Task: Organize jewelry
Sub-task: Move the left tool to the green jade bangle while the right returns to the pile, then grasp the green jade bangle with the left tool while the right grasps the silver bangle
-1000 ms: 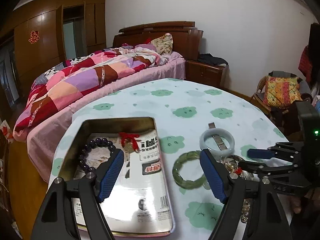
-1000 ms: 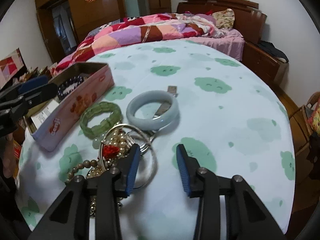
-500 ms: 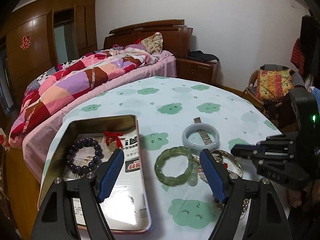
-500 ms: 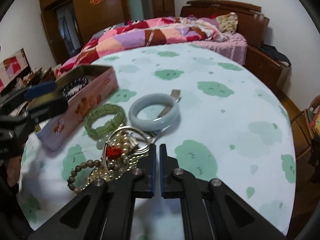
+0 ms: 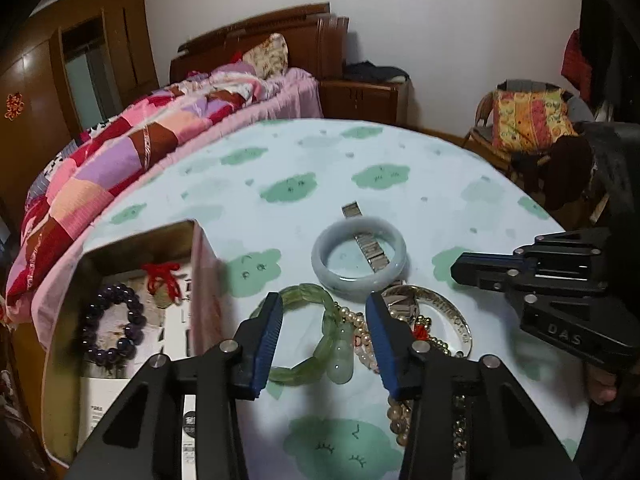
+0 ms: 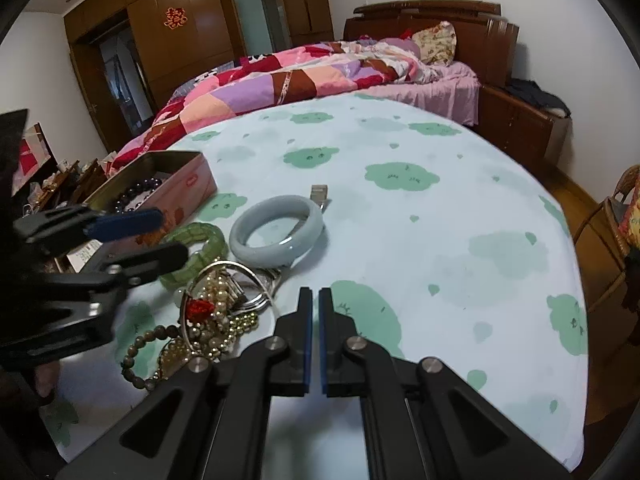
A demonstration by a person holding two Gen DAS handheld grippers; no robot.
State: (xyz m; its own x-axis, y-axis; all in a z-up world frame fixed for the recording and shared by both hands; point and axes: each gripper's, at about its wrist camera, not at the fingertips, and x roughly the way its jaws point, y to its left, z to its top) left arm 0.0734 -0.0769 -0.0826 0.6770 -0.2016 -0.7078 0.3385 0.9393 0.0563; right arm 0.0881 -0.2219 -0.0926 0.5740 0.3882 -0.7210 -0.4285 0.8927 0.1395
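Between the spread fingers of the left gripper point(image 5: 323, 343) lies the green bracelet point(image 5: 310, 334) on the counter point(image 5: 400, 184), not yet gripped. Just beyond it rests the pale bangle point(image 5: 359, 258); a tangle of beads point(image 6: 208, 312) sits to its right. Left of it stands the tin point(image 5: 200, 264), holding a purple bracelet point(image 5: 110, 324). The right gripper point(image 6: 312, 340) hovers nearby, fingers nearly together, holding nothing.

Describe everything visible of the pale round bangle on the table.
The pale bangle is a thick, smooth, glossy ring, grey-blue white, jade-like in look. It lies flat on the cloud-print tablecloth, across a metal watch strap that shows through its opening. Its near edge meets the jewelry pile, beside the green bracelet. No gripper touches it.
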